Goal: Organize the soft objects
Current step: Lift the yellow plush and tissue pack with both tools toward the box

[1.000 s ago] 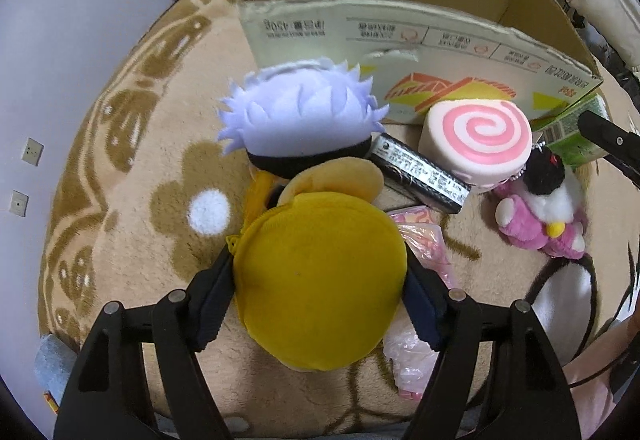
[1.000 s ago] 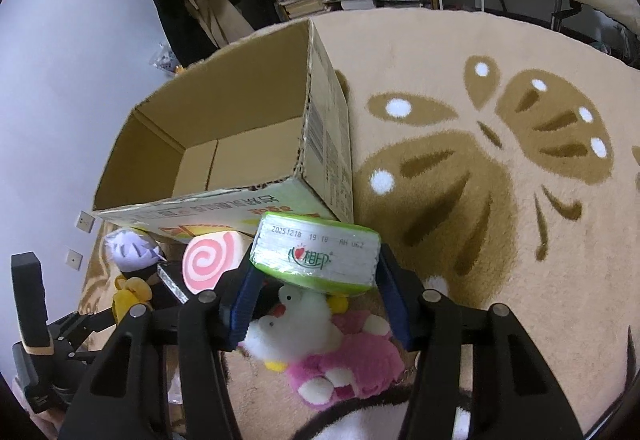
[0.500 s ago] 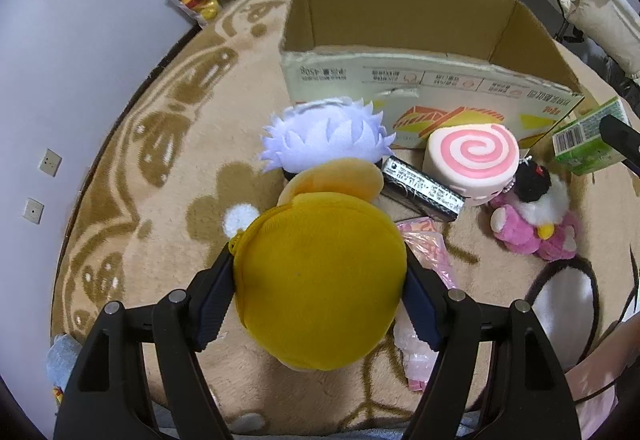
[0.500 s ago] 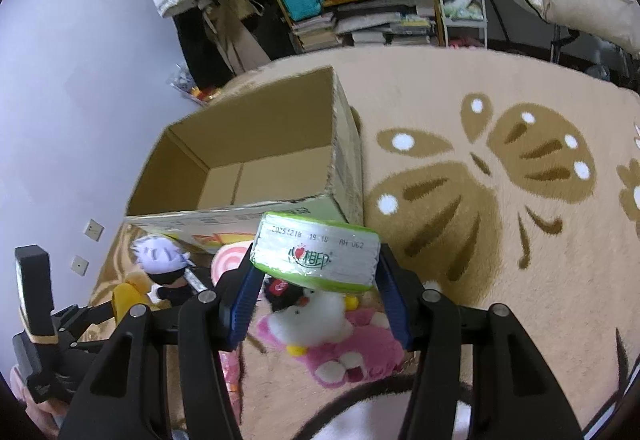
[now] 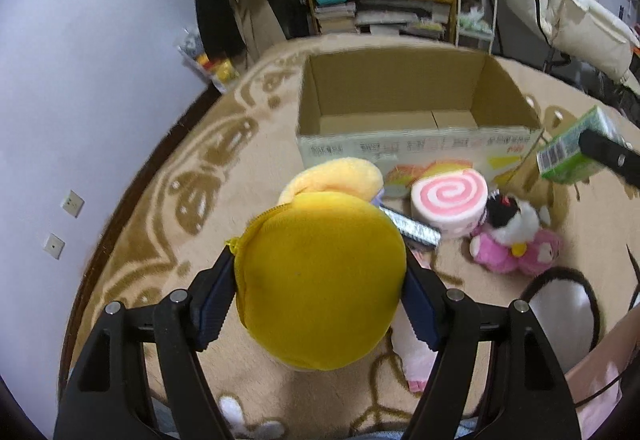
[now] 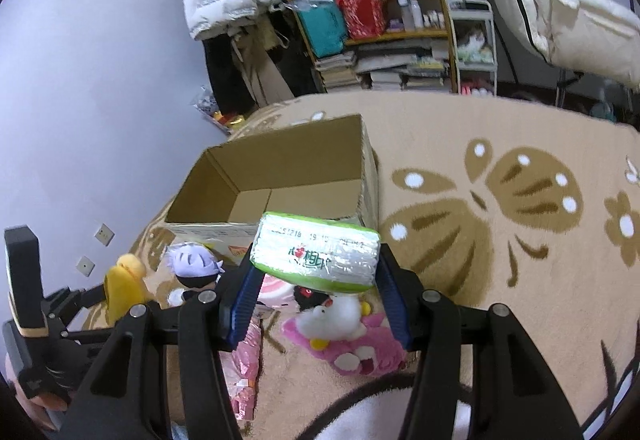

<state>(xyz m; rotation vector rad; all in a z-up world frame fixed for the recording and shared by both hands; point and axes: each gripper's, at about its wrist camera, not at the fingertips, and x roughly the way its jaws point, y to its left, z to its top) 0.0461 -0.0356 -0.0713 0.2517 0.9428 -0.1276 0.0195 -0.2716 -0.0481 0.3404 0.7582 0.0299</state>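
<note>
Carpet (image 6: 500, 144): beige, brown butterfly and flower pattern; broad bare stretch to the right of the box, curved edge meeting the lilac wall (image 5: 80, 60) on the left.

Cardboard box (image 5: 400, 96): open-topped, flaps down, interior bare of contents as far as visible; printed front wall faces the toys.

Yellow plush (image 5: 320, 288): round, zip at its left edge, pinched between both pads of the left gripper (image 5: 316, 304), jaws closed on its sides, held above the carpet in front of the box.

Green tissue pack (image 6: 316, 252): plastic-wrapped, clamped endwise between the blue pads of the right gripper (image 6: 316, 292), raised near the box's front right corner.

Pink plush (image 5: 516, 244): lies on the carpet with a white-and-black head, right of the swirl cushion.

Pink swirl cushion (image 5: 450, 200): round, just in front of the box wall.

White-haired doll (image 6: 192, 264): on the carpet beside the box's front wall.

Pink plastic packet (image 6: 244, 372): on the carpet below the grippers.

Dark striped bar (image 5: 410, 228): beside the swirl cushion.
</note>
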